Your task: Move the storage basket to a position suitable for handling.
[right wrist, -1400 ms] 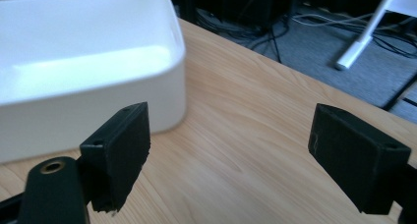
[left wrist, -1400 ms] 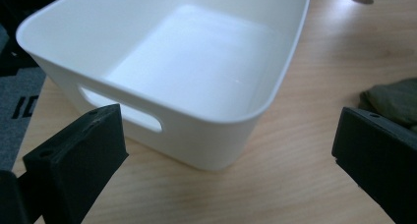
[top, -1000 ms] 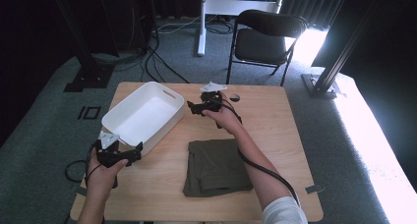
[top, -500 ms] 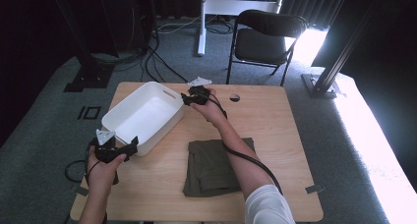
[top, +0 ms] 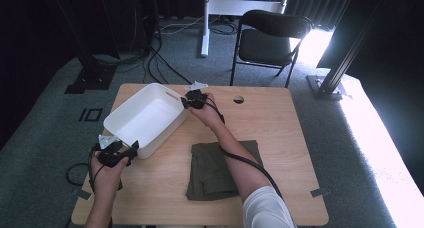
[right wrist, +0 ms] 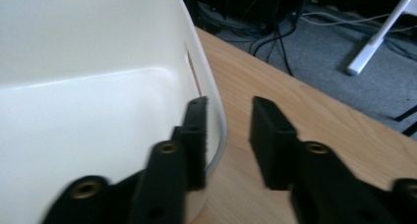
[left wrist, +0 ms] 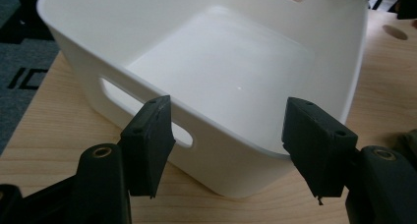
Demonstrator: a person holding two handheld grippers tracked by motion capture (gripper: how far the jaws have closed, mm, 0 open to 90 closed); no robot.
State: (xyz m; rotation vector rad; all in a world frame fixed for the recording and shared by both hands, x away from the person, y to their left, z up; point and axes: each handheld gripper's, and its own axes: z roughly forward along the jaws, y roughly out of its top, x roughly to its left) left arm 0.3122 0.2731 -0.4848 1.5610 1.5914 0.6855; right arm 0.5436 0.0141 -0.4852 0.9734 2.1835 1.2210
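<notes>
White bin (top: pixel 145 119) betw. both grippers, long axis diagonal.
L gripper (top: pixel 119 153) open at near end; R gripper (top: pixel 189 102) open, now astride far rim.

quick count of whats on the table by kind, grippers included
white bin: 1
folded olive-green cloth: 1
black grippers: 2, the left gripper and the right gripper
total: 4
</notes>
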